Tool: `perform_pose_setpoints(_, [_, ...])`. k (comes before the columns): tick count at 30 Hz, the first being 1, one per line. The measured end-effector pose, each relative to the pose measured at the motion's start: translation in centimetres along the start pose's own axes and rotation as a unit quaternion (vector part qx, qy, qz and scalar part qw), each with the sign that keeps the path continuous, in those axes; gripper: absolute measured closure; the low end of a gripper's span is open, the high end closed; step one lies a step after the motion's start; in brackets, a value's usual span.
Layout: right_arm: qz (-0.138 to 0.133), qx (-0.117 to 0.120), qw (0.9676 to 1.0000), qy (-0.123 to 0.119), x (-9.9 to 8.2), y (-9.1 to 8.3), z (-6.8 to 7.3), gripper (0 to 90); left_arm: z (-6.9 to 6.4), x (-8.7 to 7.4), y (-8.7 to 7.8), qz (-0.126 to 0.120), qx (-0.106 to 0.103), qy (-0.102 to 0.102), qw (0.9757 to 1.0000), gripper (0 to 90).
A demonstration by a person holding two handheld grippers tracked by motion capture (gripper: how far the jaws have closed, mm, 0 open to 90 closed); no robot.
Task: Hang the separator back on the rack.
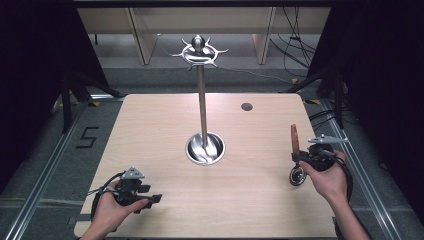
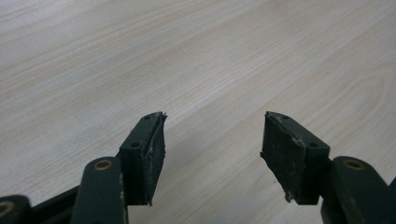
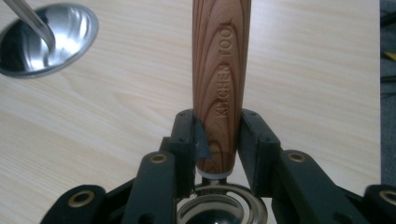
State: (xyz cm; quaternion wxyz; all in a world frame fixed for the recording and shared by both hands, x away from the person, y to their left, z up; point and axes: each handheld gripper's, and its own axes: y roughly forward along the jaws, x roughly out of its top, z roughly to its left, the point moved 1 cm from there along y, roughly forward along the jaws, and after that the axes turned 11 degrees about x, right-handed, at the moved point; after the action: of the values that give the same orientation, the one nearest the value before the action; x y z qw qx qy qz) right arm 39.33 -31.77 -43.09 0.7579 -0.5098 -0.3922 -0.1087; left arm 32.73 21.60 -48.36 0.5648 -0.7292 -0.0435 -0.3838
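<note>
A steel utensil stand rises from a round shiny base at the table's middle, with a ring of bare hooks on top. My right gripper is near the right edge, shut on a kitchen tool with a wooden handle that points up and away; its round metal head hangs toward me. The right gripper view shows the jaws clamped on the handle, stamped "KITCHEN TOOL", low down by the metal head. My left gripper rests open at the front left, empty.
The light wooden table has a small dark round hole at the back right. The stand's base shows at the upper left of the right gripper view. Cables lie on the floor behind the table.
</note>
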Motion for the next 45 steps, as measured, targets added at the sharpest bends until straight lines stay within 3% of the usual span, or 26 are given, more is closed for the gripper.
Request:
perform_pose_setpoints(1, [-0.023, 0.013, 0.9997, 0.000, 0.3, -0.2, 0.4, 69.4, 0.0, 0.0, 0.0, -0.001, 0.000, -0.001, 1.0000, 38.8])
perform_pose_setpoints(4, [-0.032, 0.008, 0.9994, -0.002, 0.5, -0.4, 0.7, 69.3, 0.0, 0.0, -0.1, 0.000, 0.002, -0.002, 1.0000, 38.8])
perform_pose_setpoints(5, [-0.044, 0.020, 0.9988, -0.006, 0.9, -0.8, 1.0, 69.3, 0.1, 0.0, -0.1, 0.000, 0.007, -0.003, 1.0000, 38.7])
perform_pose_setpoints(10, [-0.062, 0.021, 0.9979, 0.003, 1.2, -1.0, 1.8, 69.3, 0.1, 0.0, -0.2, -0.001, 0.003, -0.002, 1.0000, 38.7])
perform_pose_setpoints(13, [-0.069, 0.026, 0.9973, -0.004, 1.3, -1.1, 2.1, 69.3, 0.1, 0.0, -0.2, -0.003, 0.003, -0.004, 1.0000, 38.8])
perform_pose_setpoints(14, [-0.070, 0.028, 0.9970, -0.019, 1.6, -1.3, 2.1, 69.3, 0.1, 0.0, -0.1, -0.005, 0.002, -0.005, 1.0000, 38.8])
perform_pose_setpoints(17, [-0.078, 0.032, 0.9962, -0.023, 1.8, -1.4, 2.3, 69.4, 0.2, 0.0, -0.2, -0.004, 0.002, -0.005, 1.0000, 38.7])
perform_pose_setpoints(18, [-0.081, 0.033, 0.9962, -0.006, 1.8, -1.5, 2.7, 69.3, 0.2, 0.0, -0.2, -0.005, 0.003, -0.005, 1.0000, 38.8])
perform_pose_setpoints(20, [-0.086, 0.033, 0.9954, -0.026, 2.1, -1.7, 2.9, 69.4, 0.2, 0.0, -0.2, -0.005, 0.002, -0.006, 1.0000, 38.7])
perform_pose_setpoints(22, [-0.099, 0.037, 0.9939, -0.030, 2.3, -1.8, 3.2, 69.4, 0.2, 0.0, -0.2, -0.003, 0.002, -0.006, 1.0000, 38.7])
perform_pose_setpoints(26, [-0.102, 0.039, 0.9932, -0.040, 2.7, -2.0, 3.5, 69.3, 0.2, 0.0, -0.2, -0.004, 0.002, -0.009, 0.9999, 38.7])
perform_pose_setpoints(28, [-0.103, 0.047, 0.9932, -0.030, 3.0, -2.1, 4.0, 69.3, 0.2, 0.0, -0.2, -0.003, 0.008, -0.008, 0.9999, 38.7])
perform_pose_setpoints(29, [-0.107, 0.043, 0.9922, -0.048, 3.1, -2.1, 3.9, 69.3, 0.2, 0.0, -0.2, -0.003, 0.007, -0.009, 0.9999, 38.7])
perform_pose_setpoints(31, [-0.109, 0.047, 0.9918, -0.048, 3.3, -2.1, 4.1, 69.4, 0.2, 0.0, -0.2, -0.003, 0.008, -0.009, 0.9999, 38.7])
perform_pose_setpoints(32, [-0.105, 0.051, 0.9927, -0.032, 3.3, -2.1, 4.4, 69.4, 0.3, -0.1, -0.2, -0.002, 0.003, -0.007, 1.0000, 38.6])
perform_pose_setpoints(33, [-0.111, 0.049, 0.9915, -0.047, 3.6, -1.9, 4.4, 69.3, 0.3, -0.1, -0.2, -0.005, 0.002, -0.011, 0.9999, 38.7])
perform_pose_setpoints(45, [-0.118, 0.057, 0.9900, -0.053, 4.6, -2.1, 5.4, 69.4, 0.4, 0.0, -0.3, -0.005, 0.010, -0.010, 0.9999, 38.4])
